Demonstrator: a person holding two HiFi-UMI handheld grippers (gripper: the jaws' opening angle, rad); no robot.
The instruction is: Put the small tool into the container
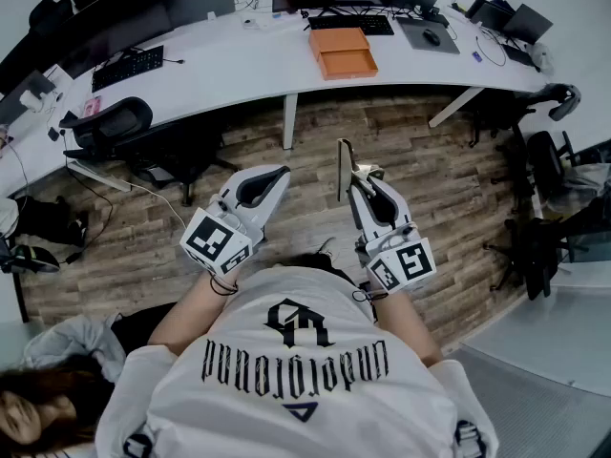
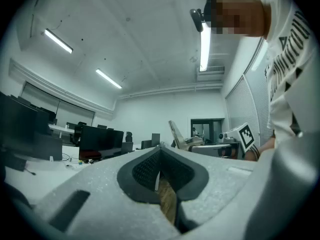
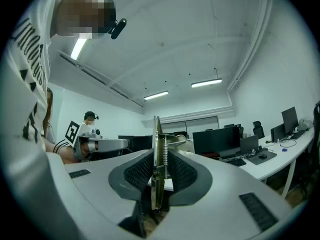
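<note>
My right gripper (image 1: 368, 187) is shut on the small tool (image 1: 345, 168), a thin metal piece with a spring that sticks up past the jaws. In the right gripper view the tool (image 3: 157, 156) stands upright, clamped between the two dark pads (image 3: 181, 173). My left gripper (image 1: 271, 176) is shut with nothing in it; its pads (image 2: 145, 168) meet at the tip. Both grippers hang over the wooden floor, short of the desk. The orange container (image 1: 344, 53) lies on the white desk (image 1: 239, 65) farther ahead, its top open.
The curved white desk carries monitors, keyboards (image 1: 127, 67) and a laptop (image 1: 426, 32). Black office chairs (image 1: 115, 127) stand by the desk at left and at right (image 1: 539, 165). Another person with a head camera (image 3: 90, 117) stands far off.
</note>
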